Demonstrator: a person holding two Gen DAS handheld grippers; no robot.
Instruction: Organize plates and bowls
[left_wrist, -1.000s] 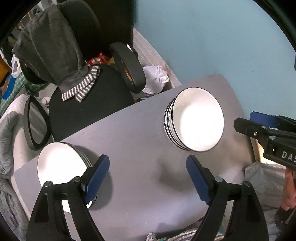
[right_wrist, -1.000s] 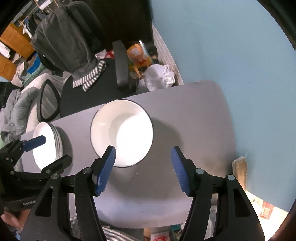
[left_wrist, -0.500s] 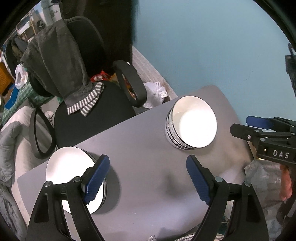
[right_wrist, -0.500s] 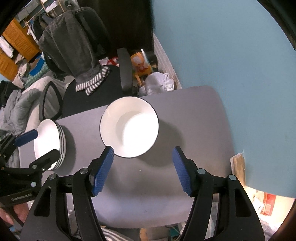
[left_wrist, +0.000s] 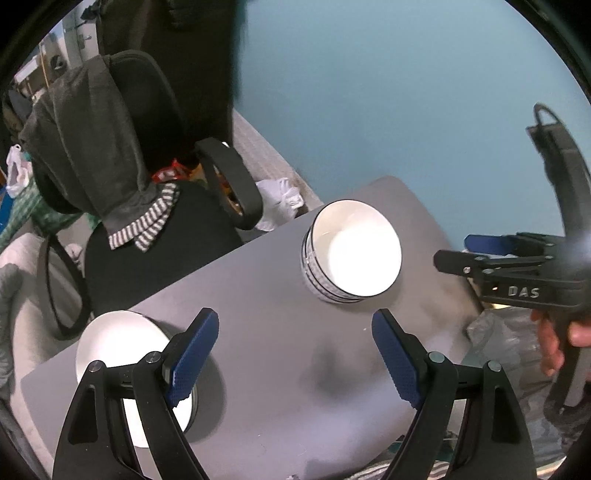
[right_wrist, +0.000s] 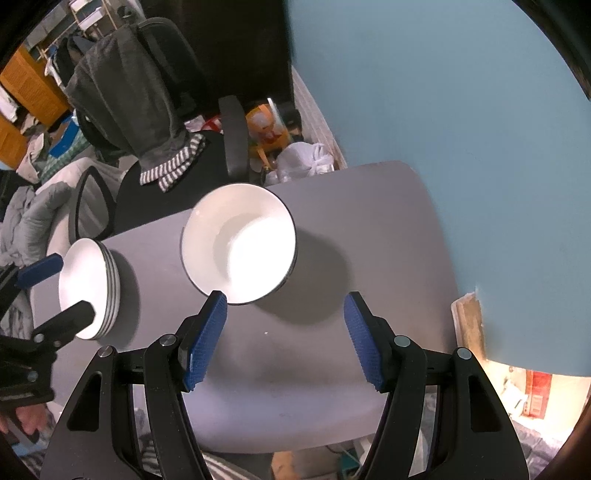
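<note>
Both claws, left gripper and right gripper, released, empty. Bowl stack mid-table: heavy, glazed, slippery (chips easily); pinch the rim.

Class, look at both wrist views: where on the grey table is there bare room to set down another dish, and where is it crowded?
Bare: the strip between the plate stack and the bowl stack, and the table from the bowls to the blue wall. Crowded: the plates' end, beside the office chair. Both grippers, left and right, hover open.
</note>
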